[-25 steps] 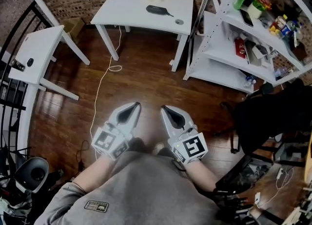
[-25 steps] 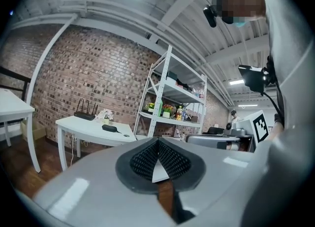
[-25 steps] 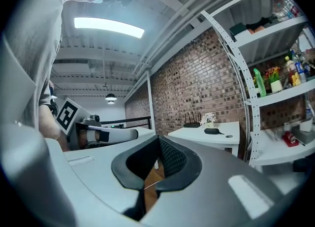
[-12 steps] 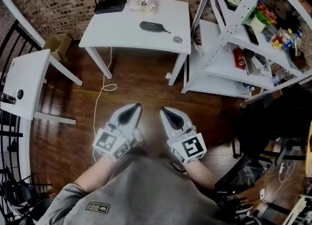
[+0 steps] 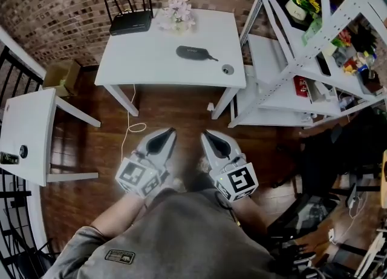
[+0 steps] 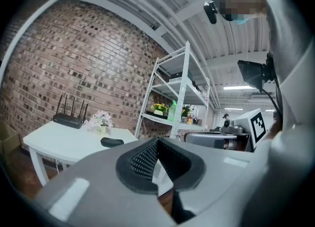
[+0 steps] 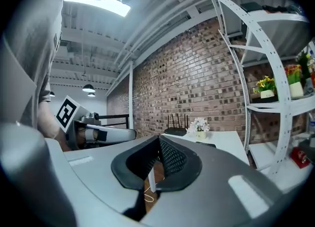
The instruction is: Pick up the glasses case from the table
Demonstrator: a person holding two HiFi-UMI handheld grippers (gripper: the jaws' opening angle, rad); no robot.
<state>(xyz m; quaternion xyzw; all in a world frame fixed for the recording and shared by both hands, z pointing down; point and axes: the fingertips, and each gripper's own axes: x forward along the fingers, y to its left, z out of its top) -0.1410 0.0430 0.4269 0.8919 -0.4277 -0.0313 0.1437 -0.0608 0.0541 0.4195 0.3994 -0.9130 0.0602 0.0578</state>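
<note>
The glasses case [image 5: 192,52] is a dark oval lying near the middle of the white table [image 5: 139,66] by the brick wall. It also shows small and far off as the case [image 6: 112,142] in the left gripper view and the case [image 7: 205,145] in the right gripper view. My left gripper [image 5: 167,131] and right gripper [image 5: 206,133] are held side by side over the wooden floor, well short of the table. Both point toward it. The left gripper's [image 6: 157,140] jaws are shut with nothing between them, and so are the right gripper's [image 7: 158,138].
On the table stand a black router [image 5: 130,22], a small flower pot [image 5: 175,14] and a small round object [image 5: 227,69]. A white shelf unit [image 5: 284,60] with assorted items stands right of it. At the left is a white side table [image 5: 24,132]. A white cable [image 5: 130,129] lies on the floor.
The table with the case has come nearer and sits more centred in the head view. Both grippers keep their pose, side by side and shut.
</note>
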